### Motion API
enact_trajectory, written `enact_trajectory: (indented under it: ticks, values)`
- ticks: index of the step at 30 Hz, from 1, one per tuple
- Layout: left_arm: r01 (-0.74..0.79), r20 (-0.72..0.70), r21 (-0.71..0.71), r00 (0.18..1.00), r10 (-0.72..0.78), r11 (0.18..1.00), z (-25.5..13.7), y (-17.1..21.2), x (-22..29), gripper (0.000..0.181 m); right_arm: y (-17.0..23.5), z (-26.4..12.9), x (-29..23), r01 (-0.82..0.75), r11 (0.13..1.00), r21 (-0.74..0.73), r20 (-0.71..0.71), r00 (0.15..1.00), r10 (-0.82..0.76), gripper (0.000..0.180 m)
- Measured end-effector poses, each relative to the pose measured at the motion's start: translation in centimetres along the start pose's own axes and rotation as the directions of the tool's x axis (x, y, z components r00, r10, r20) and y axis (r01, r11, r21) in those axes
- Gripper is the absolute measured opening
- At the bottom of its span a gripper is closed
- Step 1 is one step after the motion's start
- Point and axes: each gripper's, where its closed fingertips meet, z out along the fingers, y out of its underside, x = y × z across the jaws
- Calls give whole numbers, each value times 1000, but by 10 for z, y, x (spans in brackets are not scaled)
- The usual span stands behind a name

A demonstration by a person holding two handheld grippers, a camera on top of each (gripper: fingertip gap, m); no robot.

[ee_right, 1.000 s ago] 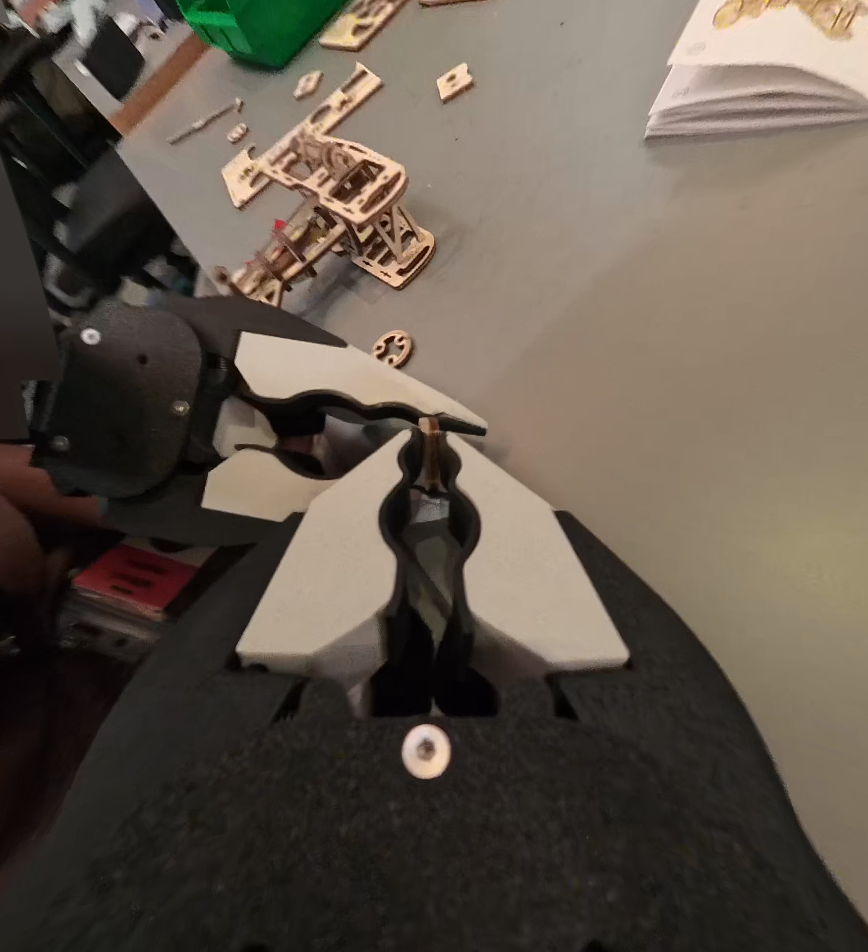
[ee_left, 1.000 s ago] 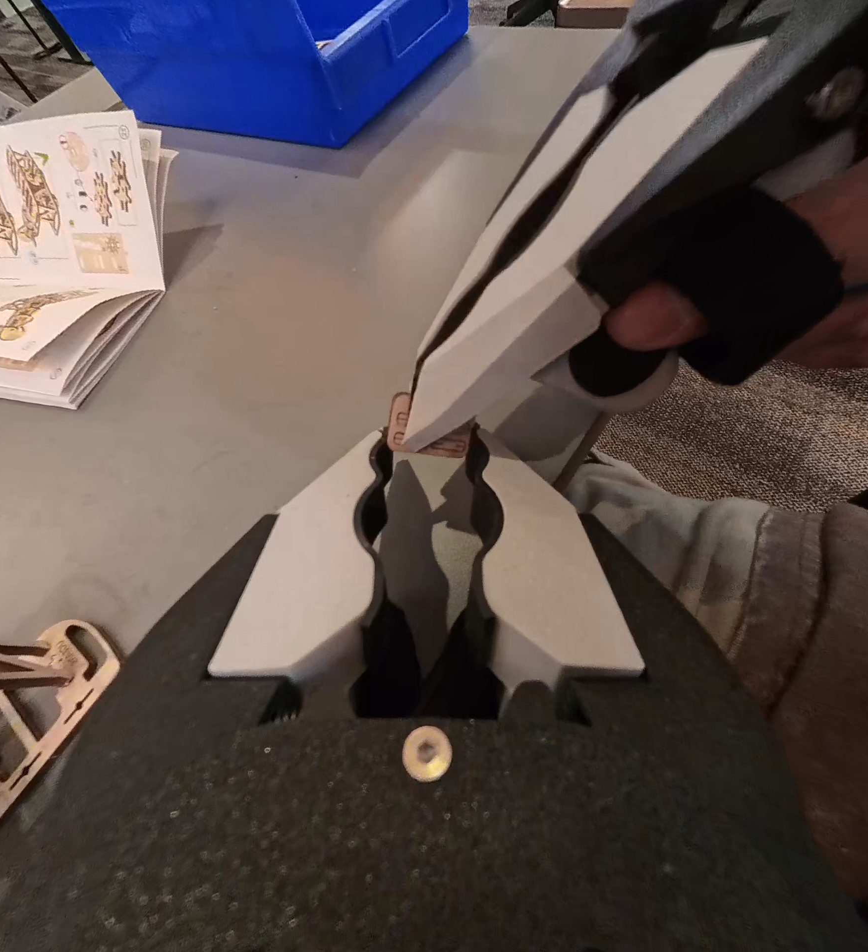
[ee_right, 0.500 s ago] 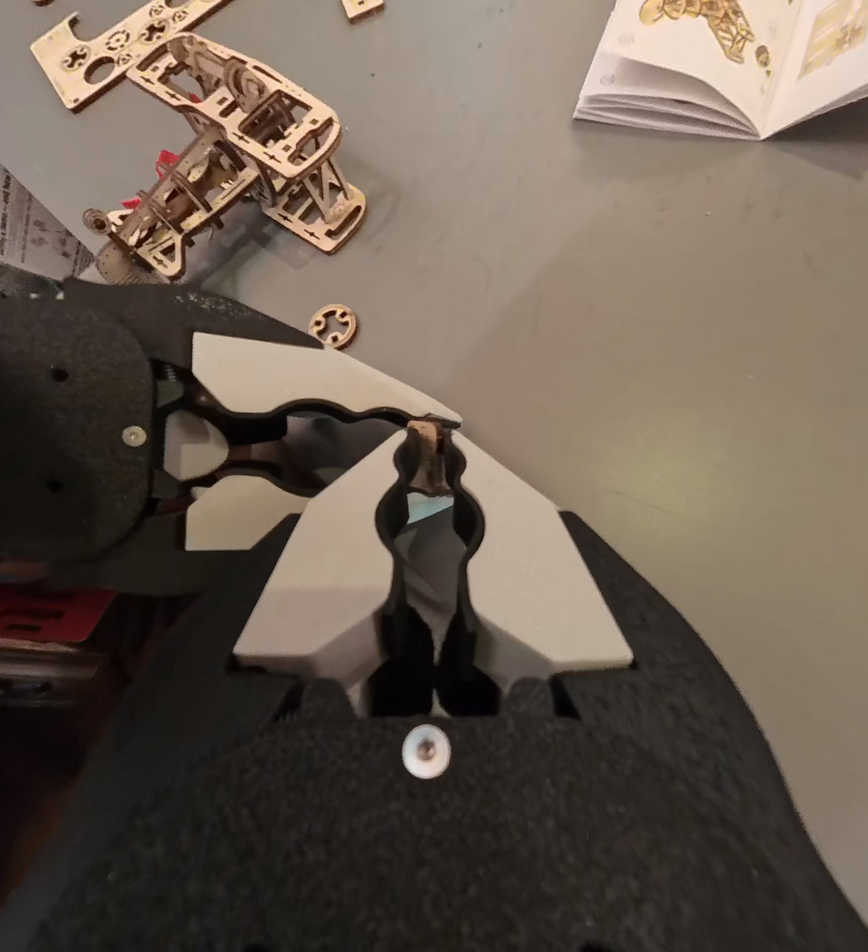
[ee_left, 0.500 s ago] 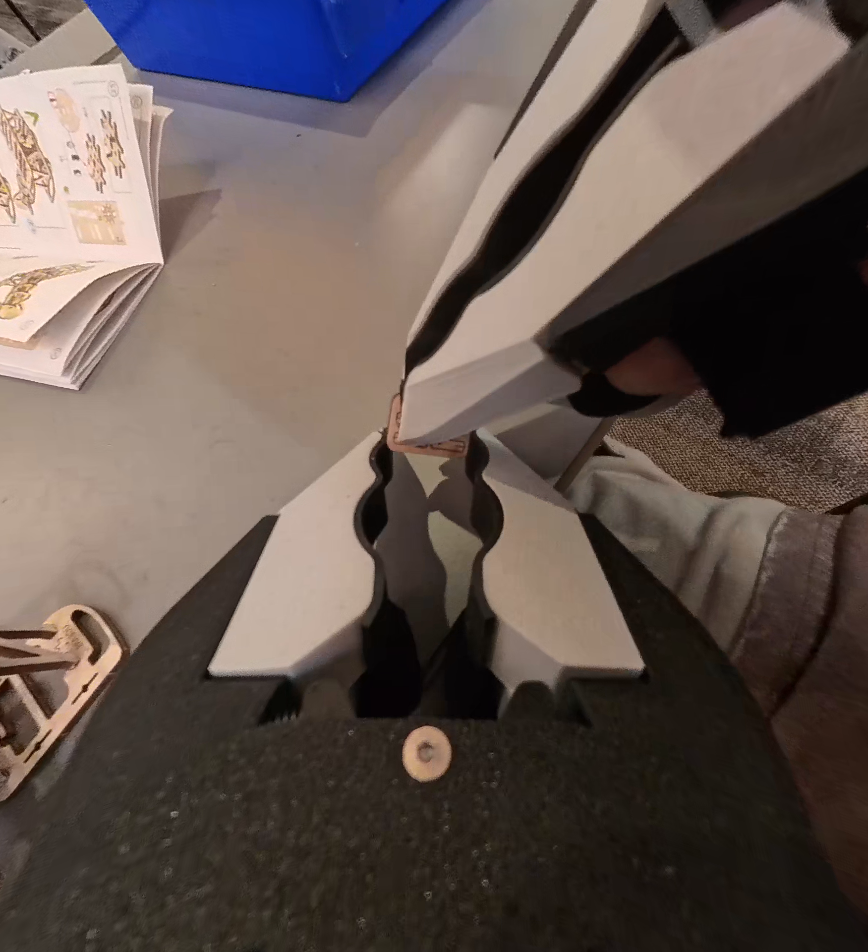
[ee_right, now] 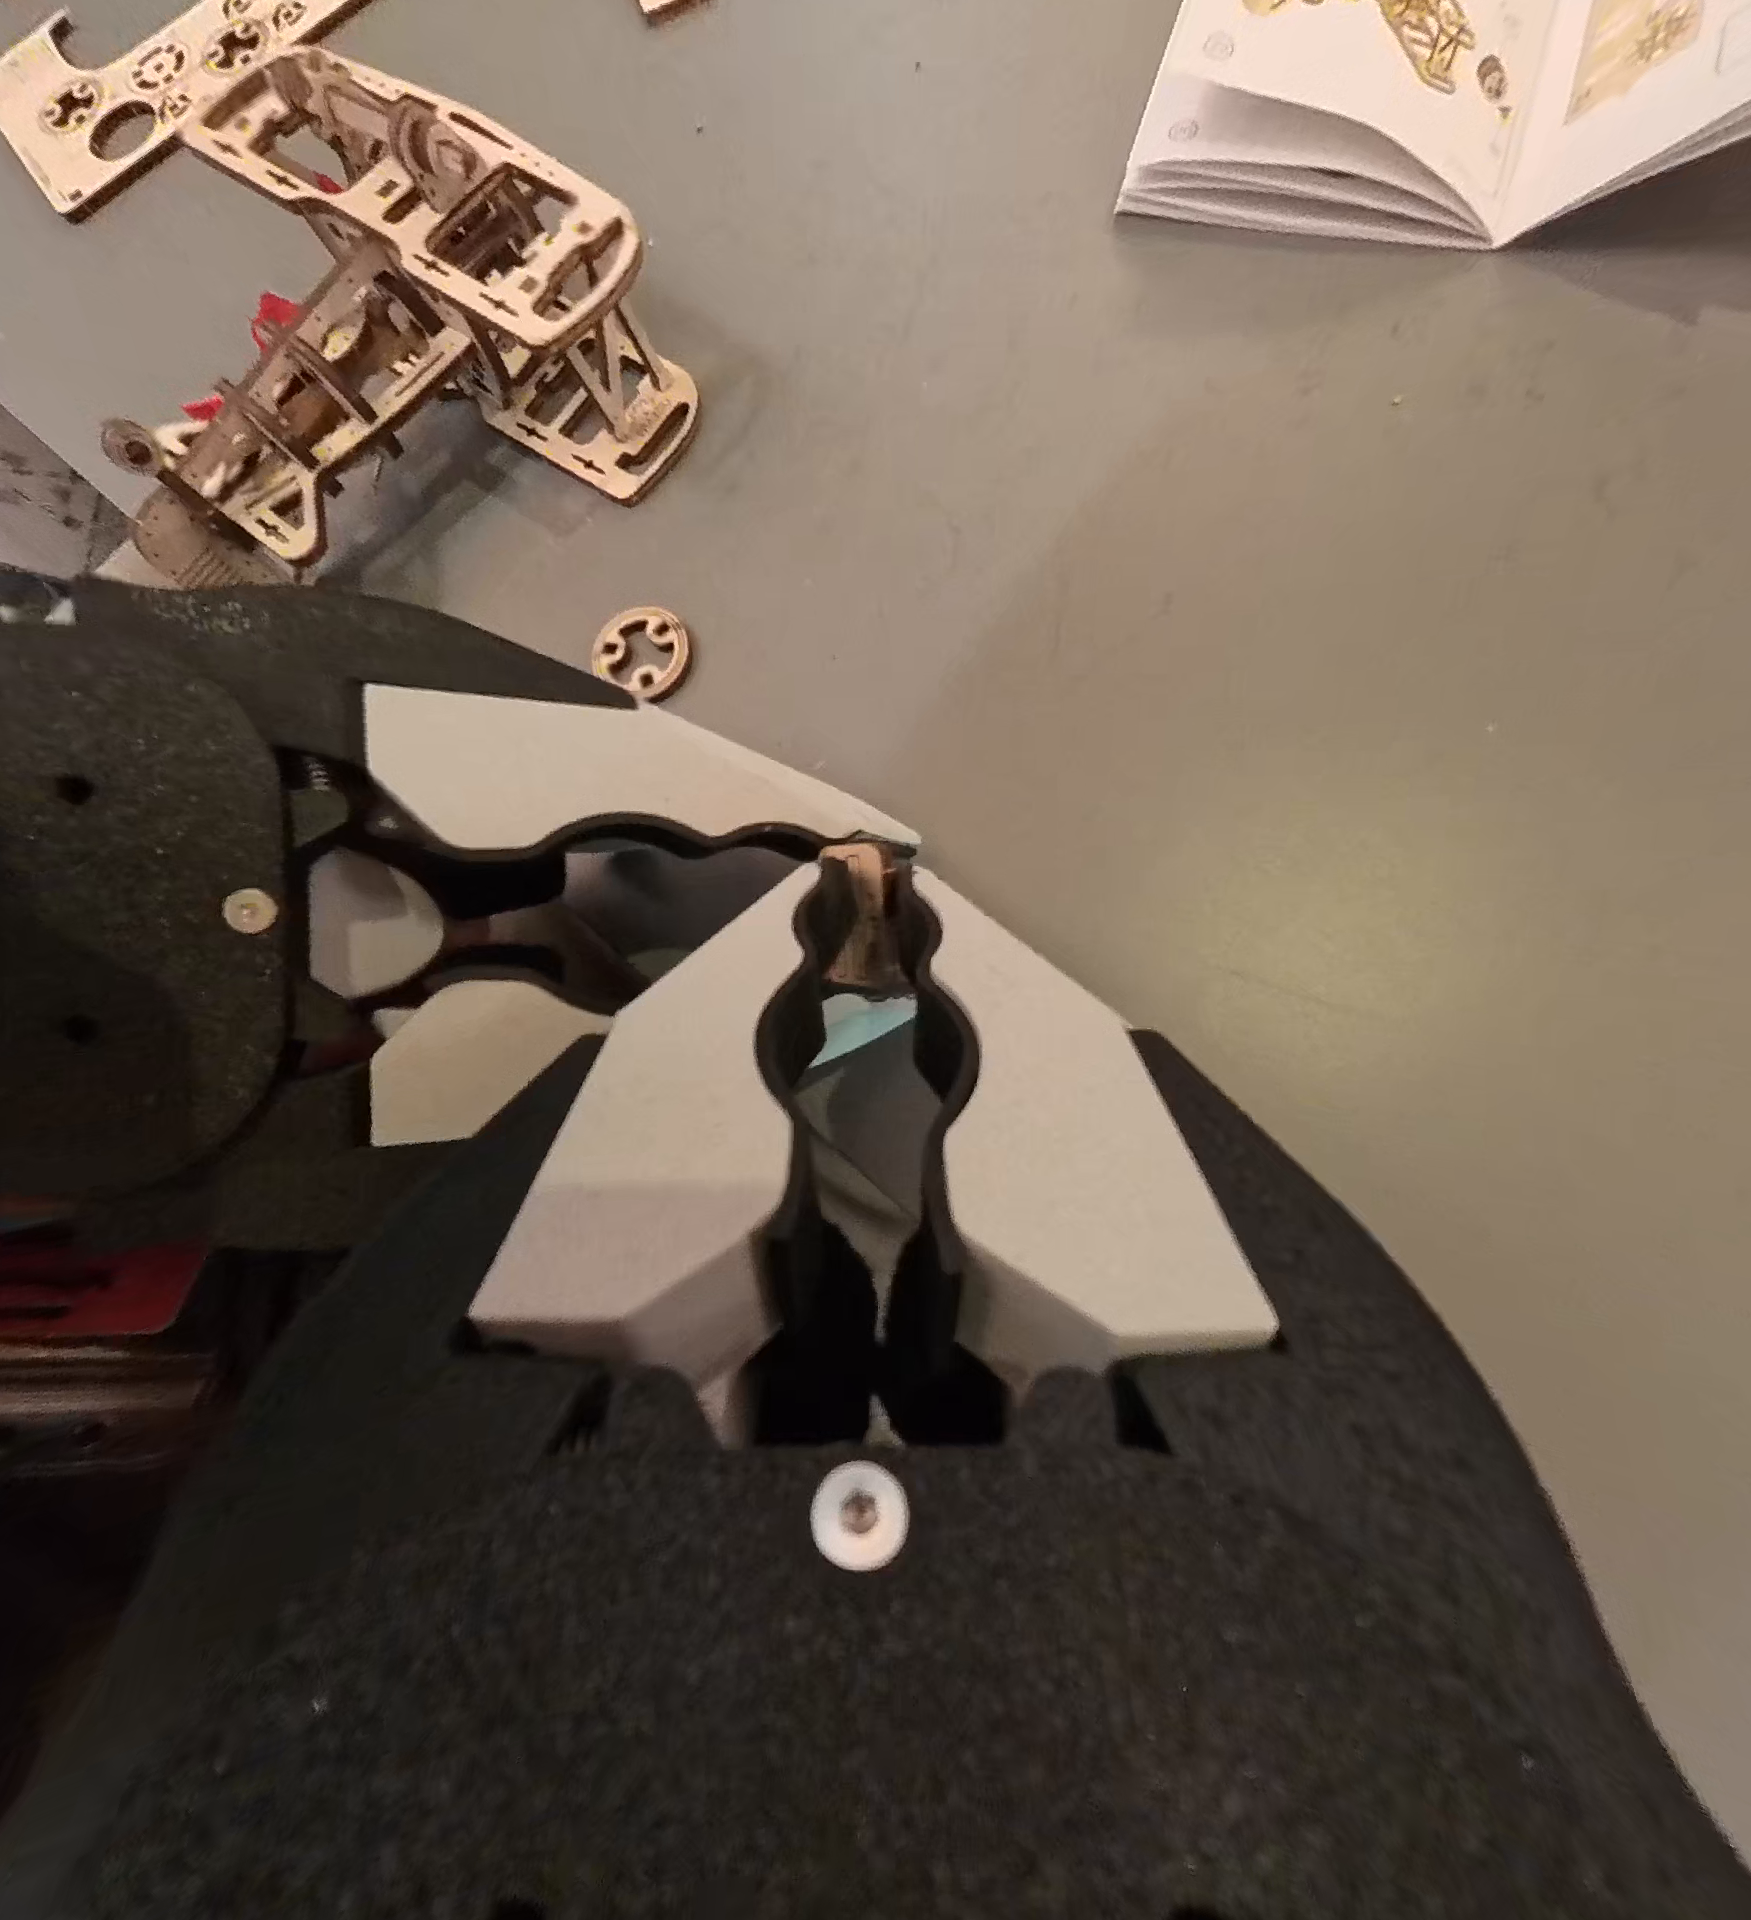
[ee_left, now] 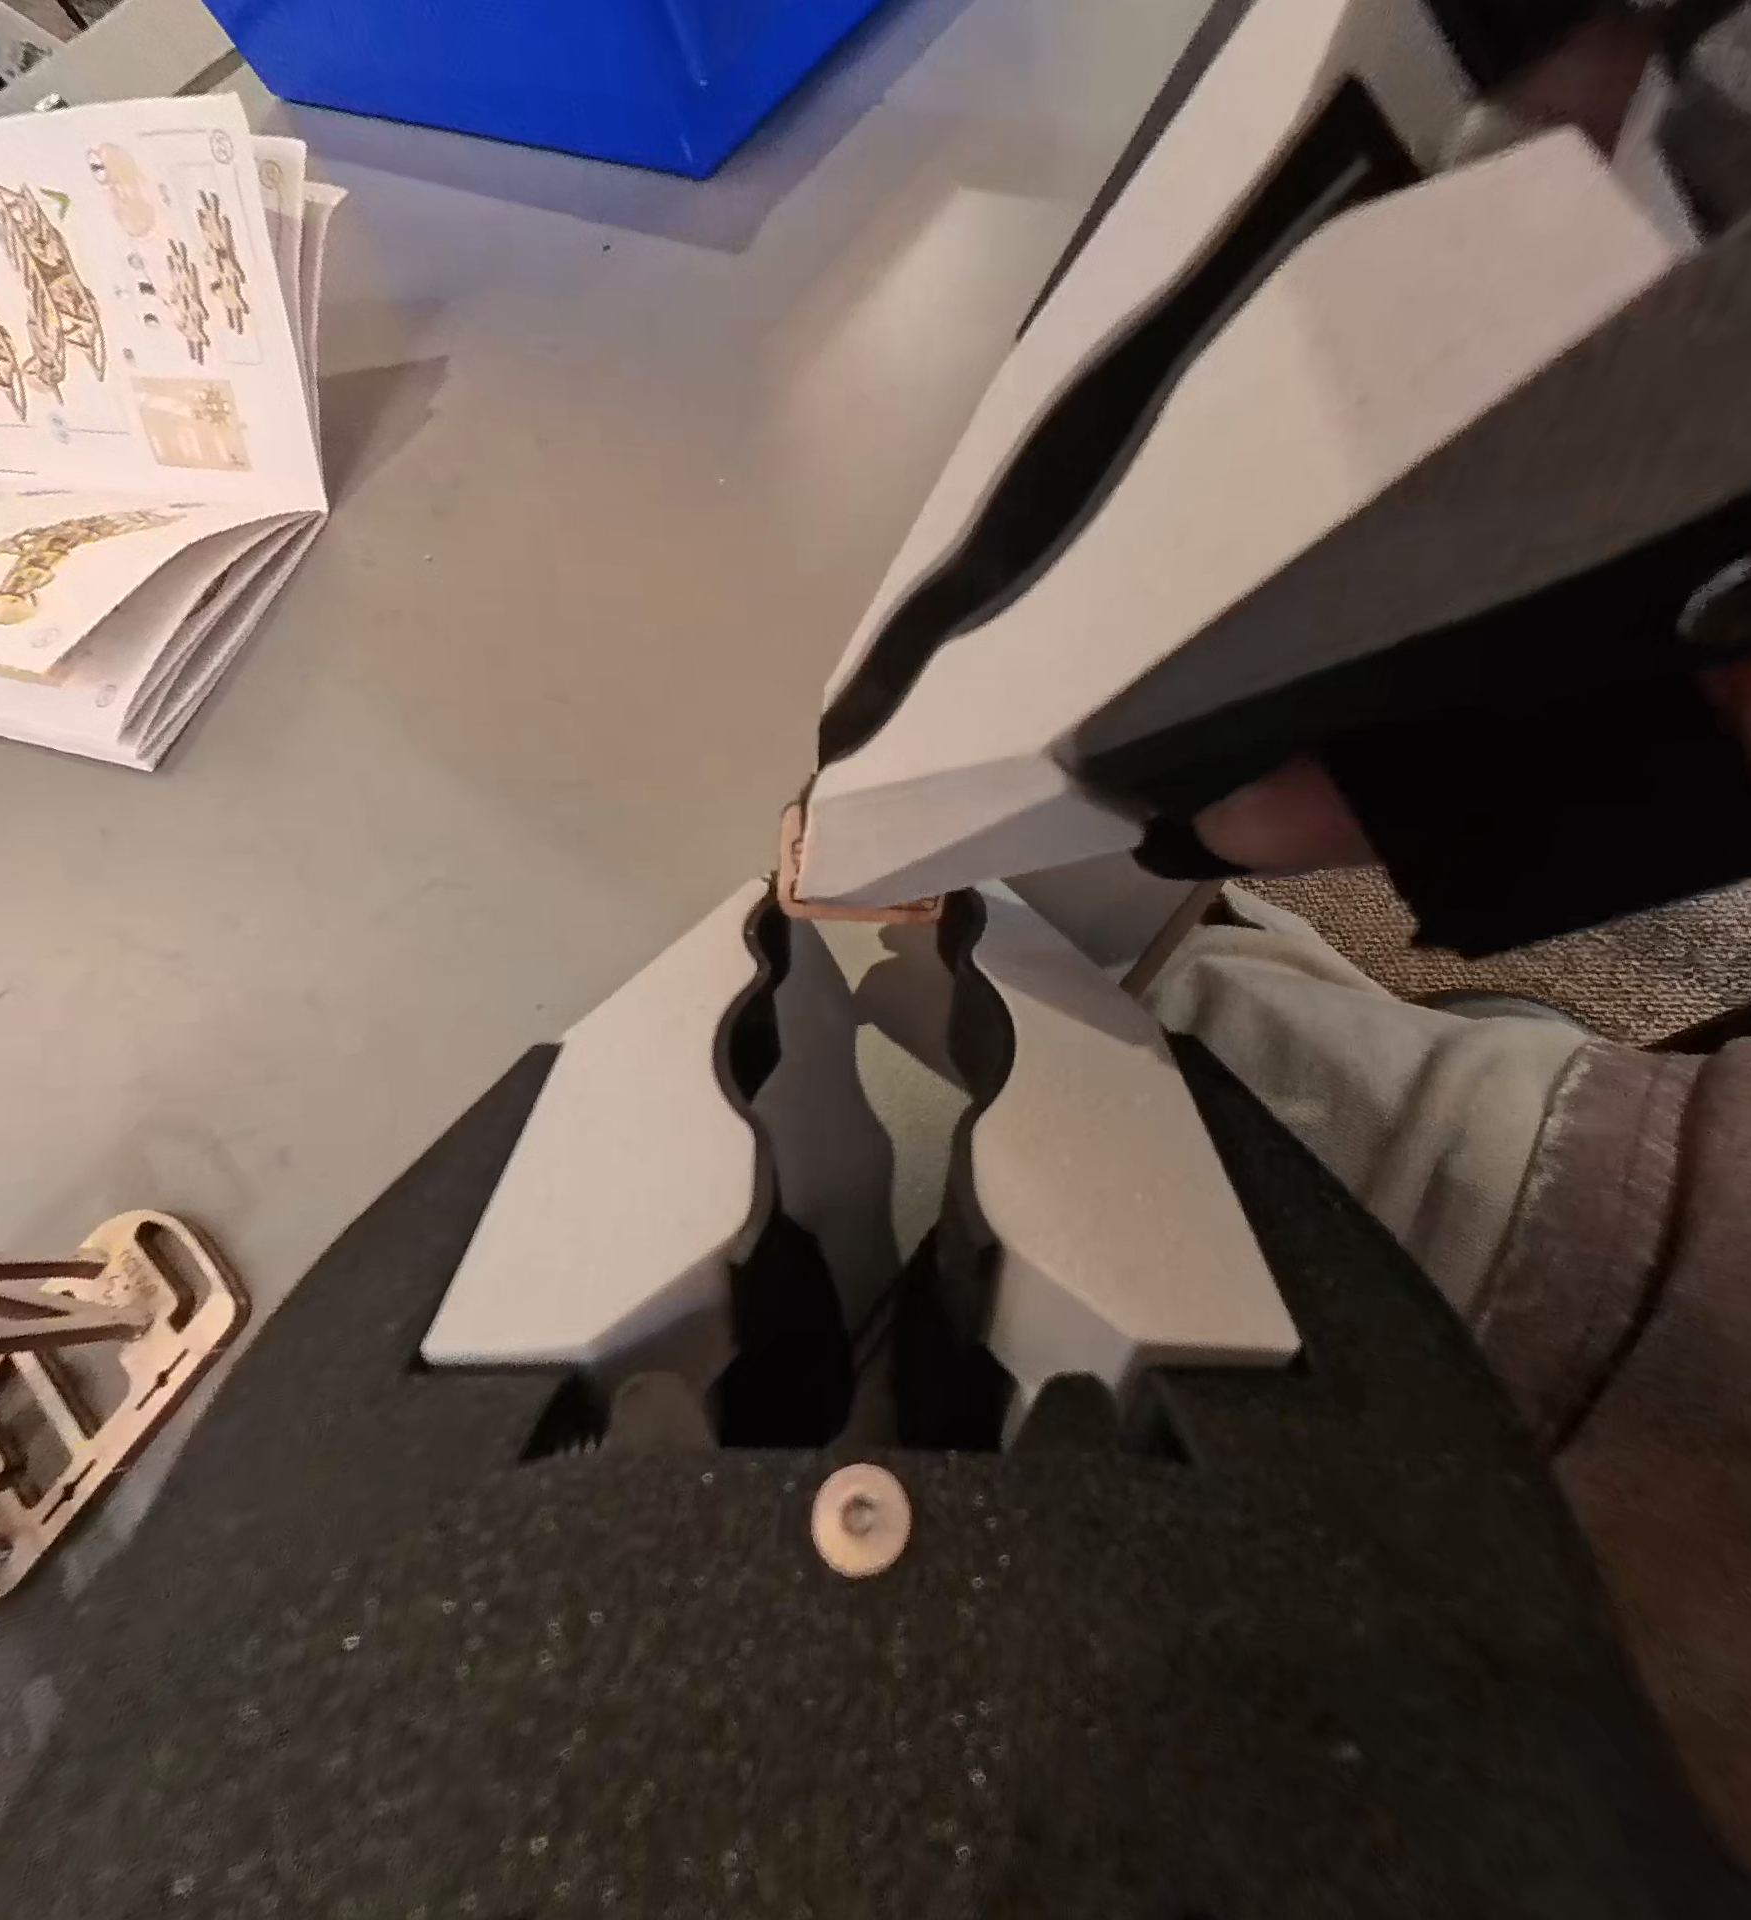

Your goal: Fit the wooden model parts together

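Small wooden part (ee_left: 855, 906) lay clamped between the tips of both tools, above the grey worktop (ee_left: 435, 831). The left hand-held gripper (ee_left: 863, 914) held it across its width; the right hand-held gripper (ee_right: 863, 883), fingers nearly together, was closed on the same part (ee_right: 858, 925) from above. The part was thin, pale tan plywood with darker cut edges; its full outline was mostly hidden, possibly rectangular. The partly built wooden model (ee_right: 414, 312) stood well apart, a loose wooden ring (ee_right: 642, 649) near it, and an open instruction booklet (ee_left: 92, 416) farther off.
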Motion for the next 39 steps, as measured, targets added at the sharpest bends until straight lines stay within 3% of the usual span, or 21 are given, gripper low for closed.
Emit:
enact_trajectory:
  ticks: [5, 14, 24, 31, 36, 39]
  values:
    - [2, -13, 9, 1000, -2, 1000, 1, -1, 1, 26, 2, -6, 5, -136, 991, 2, 125, 983, 134, 12]
    - [-4, -7, -3, 1000, 3, 1000, 1, -1, 2, 26, 4, -5, 3, 9, 999, -48, 6, 1000, -8, 7]
    - [-46, 15, -2, 999, 46, 999, 1, -2, 2, 25, 7, -3, 6, 48, 989, -138, -71, 996, -58, 9]
    - [-7, -11, 7, 1000, 7, 1000, 2, -3, 3, 26, 5, -4, 7, -11, 995, -102, -11, 1000, 10, 9]
    - [28, -32, -1, 999, -28, 1000, 2, -2, 1, 26, -10, -28, 24, -108, 994, 27, 68, 992, 106, 11]
    - [33, -42, 8, 999, -32, 999, 1, -3, 1, 26, 4, -26, 26, -136, 990, -20, 122, 983, 138, 15]
